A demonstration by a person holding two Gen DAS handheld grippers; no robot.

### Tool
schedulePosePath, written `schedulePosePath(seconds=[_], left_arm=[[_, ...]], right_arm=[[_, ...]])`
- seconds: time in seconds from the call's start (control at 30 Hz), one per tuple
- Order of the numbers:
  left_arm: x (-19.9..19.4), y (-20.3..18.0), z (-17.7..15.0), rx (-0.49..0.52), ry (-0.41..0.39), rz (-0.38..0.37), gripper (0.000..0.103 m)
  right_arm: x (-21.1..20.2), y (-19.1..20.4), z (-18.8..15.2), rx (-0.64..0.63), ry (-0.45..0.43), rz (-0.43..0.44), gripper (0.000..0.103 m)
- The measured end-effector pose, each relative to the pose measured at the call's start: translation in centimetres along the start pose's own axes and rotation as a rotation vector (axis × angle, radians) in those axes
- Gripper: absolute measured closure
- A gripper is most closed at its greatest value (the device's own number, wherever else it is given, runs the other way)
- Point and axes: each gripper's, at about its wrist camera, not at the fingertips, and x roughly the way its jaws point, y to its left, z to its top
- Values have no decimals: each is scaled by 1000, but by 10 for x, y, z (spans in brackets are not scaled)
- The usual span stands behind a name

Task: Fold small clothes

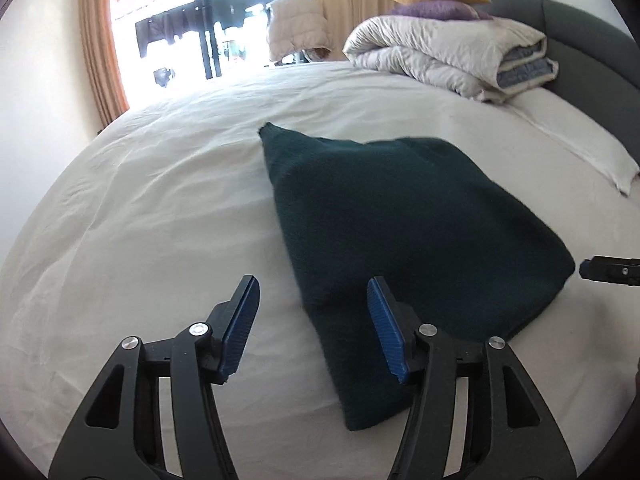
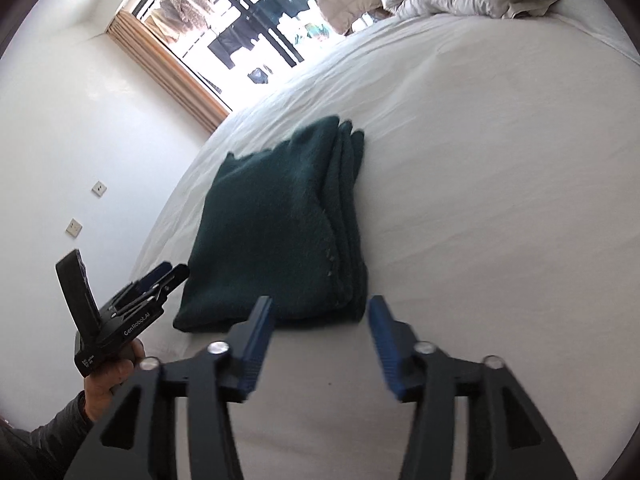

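Observation:
A dark green knit garment (image 1: 408, 232) lies folded into a flat stack on the white bed sheet (image 1: 160, 200). It also shows in the right wrist view (image 2: 280, 232), with its layered edges on the right side. My left gripper (image 1: 312, 292) is open and empty, with the garment's near left edge between its fingers. My right gripper (image 2: 320, 312) is open and empty, just short of the garment's near edge. The left gripper also shows in the right wrist view (image 2: 160, 276), beside the garment's left corner. The right gripper's tip (image 1: 608, 268) shows at the garment's right corner.
A rolled white duvet (image 1: 452, 56) with purple and yellow cushions (image 1: 440, 4) sits at the bed's head, against a grey headboard (image 1: 592, 40). A window with curtains (image 1: 100, 40) is at the far side. A white wall (image 2: 80, 140) runs along the bed's left edge.

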Motion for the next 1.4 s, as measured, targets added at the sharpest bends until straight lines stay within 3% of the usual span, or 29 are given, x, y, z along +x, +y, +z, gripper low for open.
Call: schedulePosePath(seconds=[0.07,0.17,0.3,0.37,0.43,0.5,0.73,0.83,1.1,1.27,1.4], left_arm=[[8,21,9,-90,22,-32,33],[30,43,22,-193,85,-117,33],[74,70,25,-398,234,-289,33],[85,77,27,-450,253,-329,32],[91,76,33,-445,262,-339,32],[100,77,39,-447,281,-368,32],[128,65,59,-408,320,-395,32],[131,56,62,-403,337,-422,46],[109,42,64,-346,300,-376,75],[85,46,70,-363,267,-402,78],[53,63,75,-367,226,-399,78]], right_arm=[[1,-7,18,53,-12,29,39],[19,-7,45,58,7,86,38],[68,-8,69,104,125,98,37],[93,-11,73,119,175,60,38],[110,-15,76,152,209,99,38],[125,-22,79,185,229,84,38],[141,-32,86,247,237,119,55],[146,-26,83,226,254,105,68],[135,17,82,54,195,-17,75],[119,62,86,-23,158,-7,76],[111,89,87,-29,144,52,77]])
